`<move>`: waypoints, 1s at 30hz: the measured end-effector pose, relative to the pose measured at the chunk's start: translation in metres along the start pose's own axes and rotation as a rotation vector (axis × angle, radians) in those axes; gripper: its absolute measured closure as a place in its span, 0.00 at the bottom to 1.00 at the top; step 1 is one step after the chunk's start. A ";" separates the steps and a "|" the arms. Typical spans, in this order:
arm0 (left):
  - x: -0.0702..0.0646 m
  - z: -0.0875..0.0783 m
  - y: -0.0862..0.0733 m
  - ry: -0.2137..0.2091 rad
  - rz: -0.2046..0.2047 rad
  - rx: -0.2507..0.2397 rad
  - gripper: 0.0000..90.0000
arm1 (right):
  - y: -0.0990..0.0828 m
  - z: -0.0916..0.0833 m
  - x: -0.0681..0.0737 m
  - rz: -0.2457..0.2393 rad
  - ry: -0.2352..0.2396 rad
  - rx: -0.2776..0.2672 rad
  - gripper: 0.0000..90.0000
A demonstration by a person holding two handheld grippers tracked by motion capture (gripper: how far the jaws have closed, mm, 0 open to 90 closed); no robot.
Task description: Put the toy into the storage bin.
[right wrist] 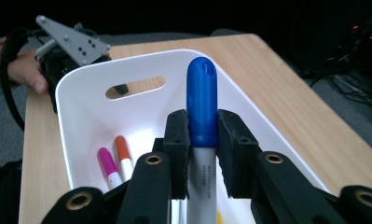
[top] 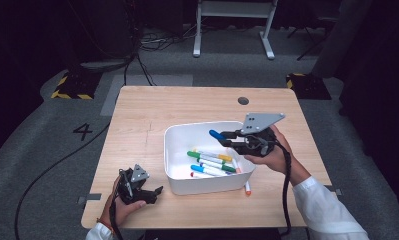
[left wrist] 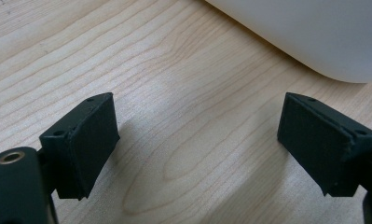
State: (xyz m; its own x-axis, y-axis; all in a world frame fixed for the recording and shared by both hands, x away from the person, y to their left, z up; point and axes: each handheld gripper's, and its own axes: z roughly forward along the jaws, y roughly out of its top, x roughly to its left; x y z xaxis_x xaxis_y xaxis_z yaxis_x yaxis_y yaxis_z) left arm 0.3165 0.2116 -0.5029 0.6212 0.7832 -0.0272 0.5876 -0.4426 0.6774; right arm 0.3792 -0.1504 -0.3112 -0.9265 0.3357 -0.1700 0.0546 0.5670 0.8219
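One blue-capped marker (right wrist: pixel 202 105) is pinched in the right tool (right wrist: pixel 202 154); the left tool (left wrist: pixel 197 140) stands spread, pinching nothing.

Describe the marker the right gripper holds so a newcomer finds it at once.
Start at the white bin on the wooden table. Above it, the right gripper is shut on a blue-capped marker. Unlike the markers lying in the bin, it is held in the air.
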 end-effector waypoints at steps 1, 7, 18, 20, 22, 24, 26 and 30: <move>0.000 0.000 0.000 0.000 0.000 0.000 0.14 | 0.001 0.006 0.001 -0.005 0.018 0.016 0.83; 0.000 0.000 0.000 0.000 0.000 0.000 0.14 | 0.002 0.032 0.008 -0.045 0.057 0.102 0.83; 0.000 0.000 0.000 0.000 0.000 0.000 0.14 | -0.010 0.065 0.026 -0.131 0.198 0.311 0.83; 0.000 0.000 0.000 0.000 -0.001 0.000 0.14 | -0.010 0.067 0.027 -0.132 0.207 0.319 0.83; 0.000 0.000 0.000 0.000 0.000 0.000 0.14 | -0.011 0.070 0.030 -0.135 0.234 0.352 0.83; 0.000 0.000 0.000 0.000 0.000 0.000 0.14 | -0.011 0.072 0.032 -0.152 0.245 0.374 0.83; 0.000 0.000 0.000 0.000 -0.001 0.000 0.14 | -0.010 0.073 0.034 -0.156 0.261 0.382 0.83; 0.000 0.000 0.000 0.000 -0.001 0.000 0.14 | -0.008 0.075 0.038 -0.170 0.291 0.411 0.82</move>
State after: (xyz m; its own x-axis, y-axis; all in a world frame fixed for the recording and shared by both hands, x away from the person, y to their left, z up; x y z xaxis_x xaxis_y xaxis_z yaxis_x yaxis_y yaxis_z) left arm 0.3165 0.2116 -0.5029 0.6207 0.7836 -0.0272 0.5878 -0.4421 0.6775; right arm 0.3715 -0.0857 -0.3652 -0.9968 0.0237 -0.0766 -0.0184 0.8627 0.5054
